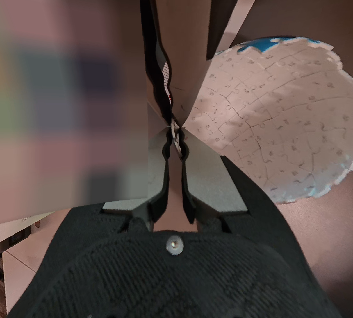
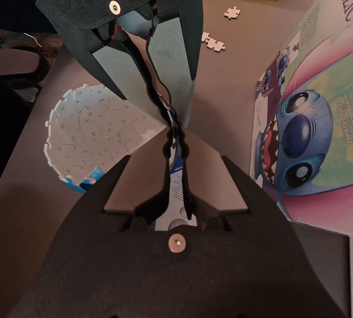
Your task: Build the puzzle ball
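Tip to tip, the left gripper (image 1: 174,137) and right gripper (image 2: 174,137) each pinch small puzzle pieces (image 1: 174,133) just beside the white half-built bowl-shaped puzzle ball (image 2: 89,133) on the brown table (image 2: 219,98).

printed matter, words not copied here.
- half ball of puzzle pieces (image 2: 89,133): a small printed number on the pale inner face of each piece.
- puzzle box (image 2: 305,118): large dark title lettering, blocks of small print, a small logo.
- paper leaflet (image 2: 176,190): blue band with white lettering, lines of small print.
- loose pieces (image 2: 232,12): marks too small to tell.
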Available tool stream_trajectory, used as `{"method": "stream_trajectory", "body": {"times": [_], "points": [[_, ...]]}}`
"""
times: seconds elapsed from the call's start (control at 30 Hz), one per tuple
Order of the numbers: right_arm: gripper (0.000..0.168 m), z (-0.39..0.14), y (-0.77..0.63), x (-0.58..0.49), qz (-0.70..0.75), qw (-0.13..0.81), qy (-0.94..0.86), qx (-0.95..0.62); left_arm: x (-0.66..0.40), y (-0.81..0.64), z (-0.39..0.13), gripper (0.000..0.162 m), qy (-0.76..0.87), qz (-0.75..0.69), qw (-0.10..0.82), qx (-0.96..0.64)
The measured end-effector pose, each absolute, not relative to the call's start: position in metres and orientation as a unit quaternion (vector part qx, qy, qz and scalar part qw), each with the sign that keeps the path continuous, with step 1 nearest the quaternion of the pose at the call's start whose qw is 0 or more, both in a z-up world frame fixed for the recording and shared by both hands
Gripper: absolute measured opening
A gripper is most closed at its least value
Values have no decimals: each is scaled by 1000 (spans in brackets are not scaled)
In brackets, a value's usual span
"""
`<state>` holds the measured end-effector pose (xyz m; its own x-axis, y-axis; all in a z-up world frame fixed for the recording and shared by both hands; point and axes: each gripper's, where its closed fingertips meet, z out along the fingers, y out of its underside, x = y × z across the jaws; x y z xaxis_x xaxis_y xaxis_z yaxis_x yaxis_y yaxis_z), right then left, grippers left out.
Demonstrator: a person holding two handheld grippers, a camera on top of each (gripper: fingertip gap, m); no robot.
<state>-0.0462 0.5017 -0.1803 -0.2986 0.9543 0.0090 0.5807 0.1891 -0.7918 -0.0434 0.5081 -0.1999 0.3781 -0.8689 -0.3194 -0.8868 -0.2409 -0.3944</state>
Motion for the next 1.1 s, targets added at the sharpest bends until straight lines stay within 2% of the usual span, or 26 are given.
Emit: {"method": "stream_trajectory", "body": {"times": [0.37, 0.47, 0.57, 0.8, 1.1], "points": [[0, -183, 500, -44, 339, 271, -738, -517, -41, 506, -201, 2, 555, -1, 259, -790], [11, -189, 505, -41, 292, 284, -753, -516, -43, 507, -201, 2, 554, 1, 259, -791], [12, -194, 510, -42, 269, 293, -756, -520, -43, 508, -201, 2, 553, 5, 260, -792], [3, -201, 507, -44, 243, 294, -772, -508, -45, 507, -201, 3, 550, 5, 255, -795], [3, -201, 509, -43, 228, 302, -776, -504, -50, 508, -202, 3, 543, 10, 250, -801]]}}
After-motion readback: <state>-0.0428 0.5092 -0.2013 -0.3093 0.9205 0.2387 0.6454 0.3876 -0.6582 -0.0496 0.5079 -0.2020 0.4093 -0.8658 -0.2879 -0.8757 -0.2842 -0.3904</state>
